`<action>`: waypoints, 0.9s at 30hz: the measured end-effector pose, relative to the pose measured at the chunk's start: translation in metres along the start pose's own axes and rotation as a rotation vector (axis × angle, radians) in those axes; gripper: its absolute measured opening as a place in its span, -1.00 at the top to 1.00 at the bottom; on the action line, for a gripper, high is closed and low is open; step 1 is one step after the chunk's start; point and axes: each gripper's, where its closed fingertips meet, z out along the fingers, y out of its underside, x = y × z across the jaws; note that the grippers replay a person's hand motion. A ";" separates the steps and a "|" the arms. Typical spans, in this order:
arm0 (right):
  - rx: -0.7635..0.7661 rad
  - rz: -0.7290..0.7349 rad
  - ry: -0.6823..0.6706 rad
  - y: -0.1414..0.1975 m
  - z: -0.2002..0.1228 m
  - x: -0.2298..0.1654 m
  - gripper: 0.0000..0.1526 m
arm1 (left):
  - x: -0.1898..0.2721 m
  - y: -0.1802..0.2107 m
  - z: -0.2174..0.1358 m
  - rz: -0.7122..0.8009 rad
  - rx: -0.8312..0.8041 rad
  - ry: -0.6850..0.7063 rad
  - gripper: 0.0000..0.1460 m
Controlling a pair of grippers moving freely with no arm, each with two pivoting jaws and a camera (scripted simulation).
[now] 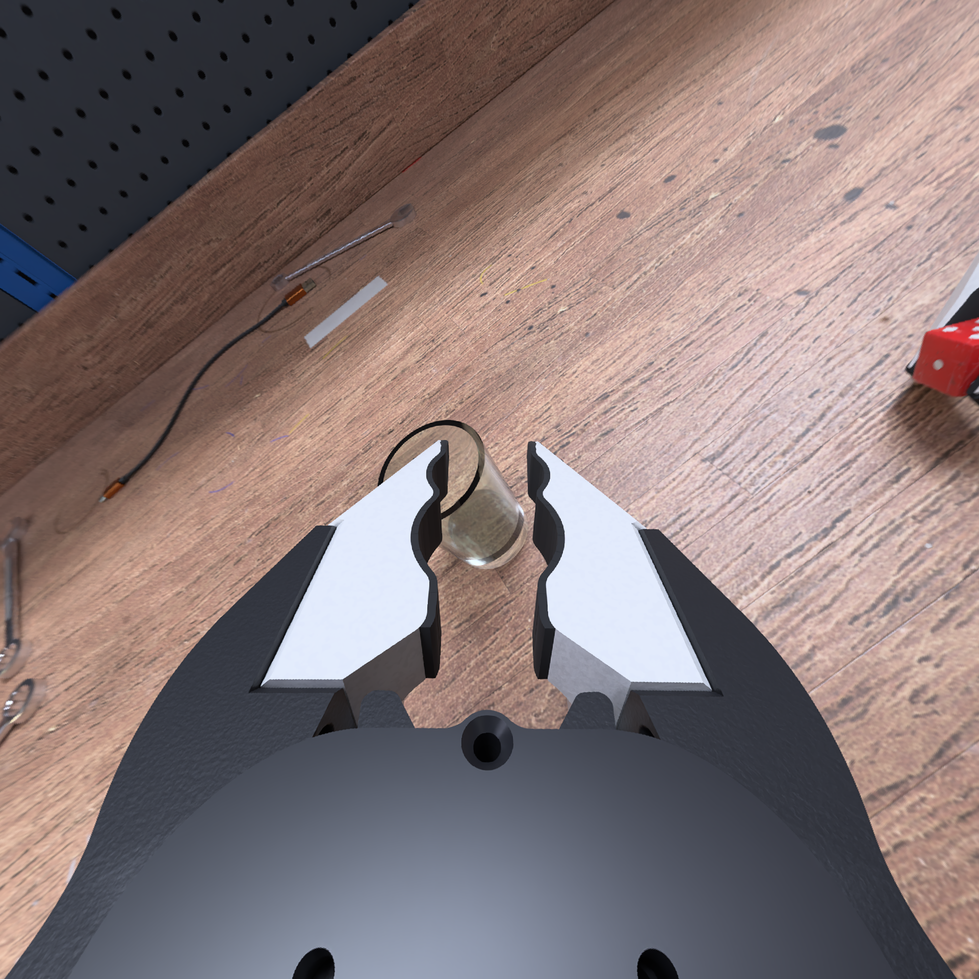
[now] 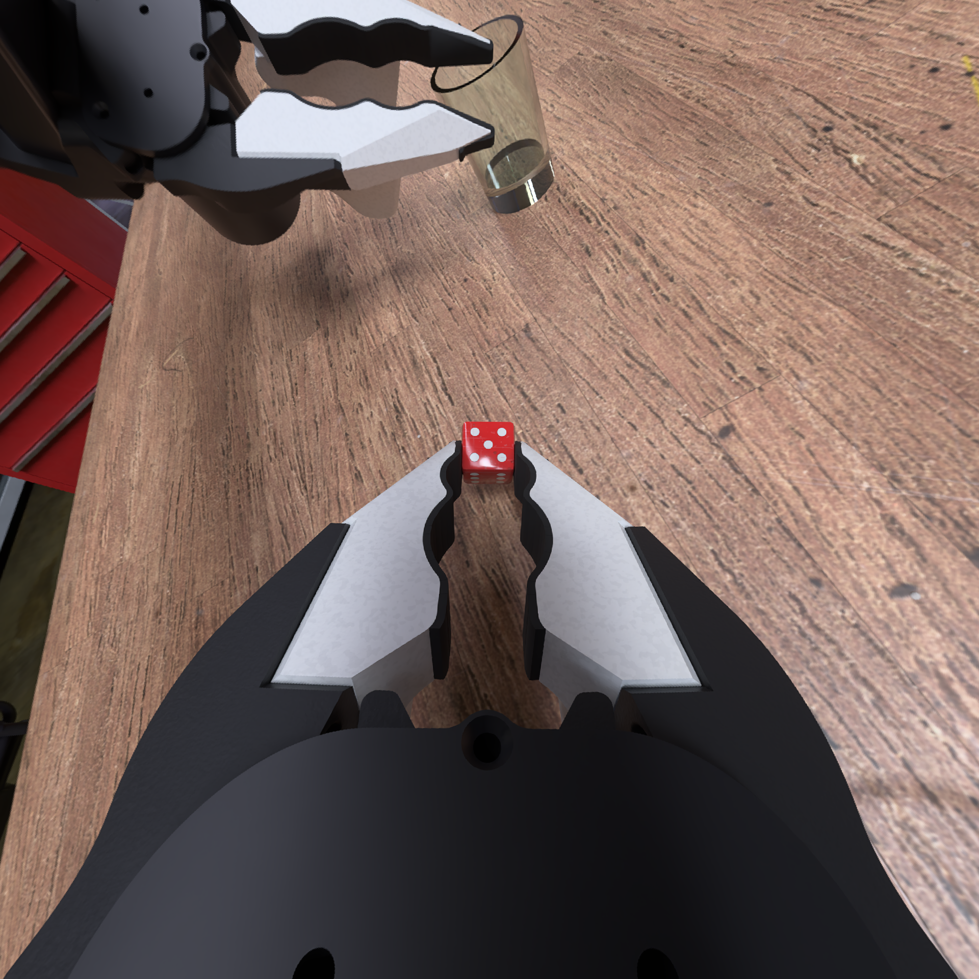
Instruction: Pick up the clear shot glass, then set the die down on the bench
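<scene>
The clear shot glass (image 1: 479, 522) stands upright on the wooden bench (image 1: 688, 265). My left gripper (image 1: 487, 450) is open above it, its left finger covering part of the rim. In the right wrist view the left gripper (image 2: 490, 91) has its two tips at the near side of the shot glass (image 2: 508, 122), one by the rim and one lower on the wall. My right gripper (image 2: 487, 450) is shut on the red die (image 2: 487, 447) with white pips, held at its fingertips. The die (image 1: 945, 360) also shows at the right edge of the left wrist view, with a shadow under it.
A dark pegboard (image 1: 106, 106) stands along the back of the bench. A black cable (image 1: 212, 360), a white strip (image 1: 347, 312) and a metal rod (image 1: 344, 246) lie near it. Wrenches (image 1: 10, 609) lie at the left. A red drawer cabinet (image 2: 42, 344) stands beyond the bench edge.
</scene>
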 end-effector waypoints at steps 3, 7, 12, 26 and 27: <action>-0.005 -0.010 0.008 -0.001 0.001 0.002 0.76 | -0.001 0.000 -0.001 -0.055 0.006 0.028 0.61; 0.009 -0.007 0.007 -0.003 0.000 0.003 0.76 | -0.006 0.002 -0.003 -0.107 0.014 0.039 0.61; -0.001 0.007 -0.001 -0.003 -0.002 0.007 0.76 | -0.011 -0.004 -0.004 -0.159 0.058 0.083 0.43; 0.037 -0.002 0.013 -0.004 -0.011 0.012 0.76 | -0.042 0.005 -0.050 -0.354 0.169 0.124 -0.06; 0.048 -0.001 0.011 -0.005 -0.013 0.012 0.76 | -0.042 0.010 -0.052 -0.390 0.175 0.147 -0.08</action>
